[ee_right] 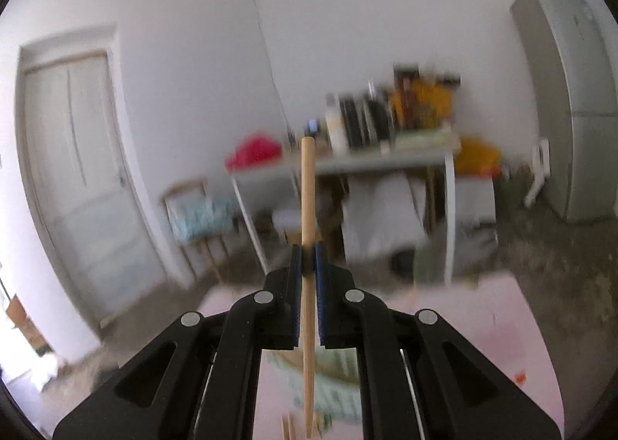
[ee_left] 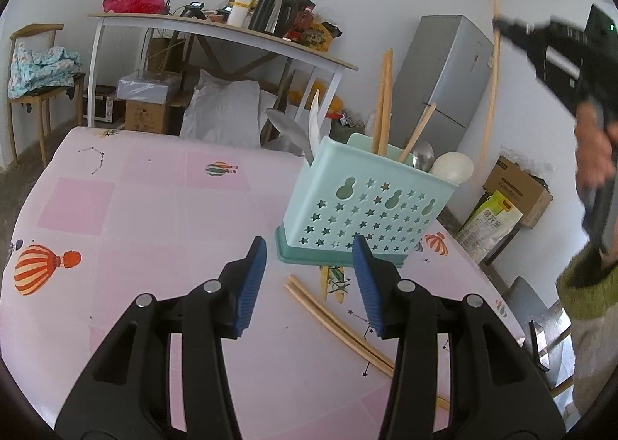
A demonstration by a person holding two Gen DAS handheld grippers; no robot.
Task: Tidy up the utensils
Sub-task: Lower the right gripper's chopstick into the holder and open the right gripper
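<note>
A teal utensil caddy (ee_left: 363, 208) with star cut-outs stands on the pink table (ee_left: 154, 208). It holds several chopsticks (ee_left: 384, 100), metal spoons (ee_left: 423, 158) and a white spoon (ee_left: 452, 168). Two loose chopsticks (ee_left: 336, 320) lie on the table in front of it. My left gripper (ee_left: 309, 247) is open just short of the caddy's base, with nothing between its blue pads. My right gripper (ee_right: 308, 251) is shut on a single wooden chopstick (ee_right: 308, 189) that stands nearly upright. It shows raised at the upper right in the left wrist view (ee_left: 502, 25). The caddy (ee_right: 336, 393) is blurred below it.
A side table (ee_left: 216, 29) with bottles and a kettle stands behind, with bags and boxes under it. A grey fridge (ee_left: 444, 73) is at the back right and a chair (ee_left: 34, 88) with a blanket at the left. A person's hand (ee_left: 595, 158) and green sleeve are at the right edge.
</note>
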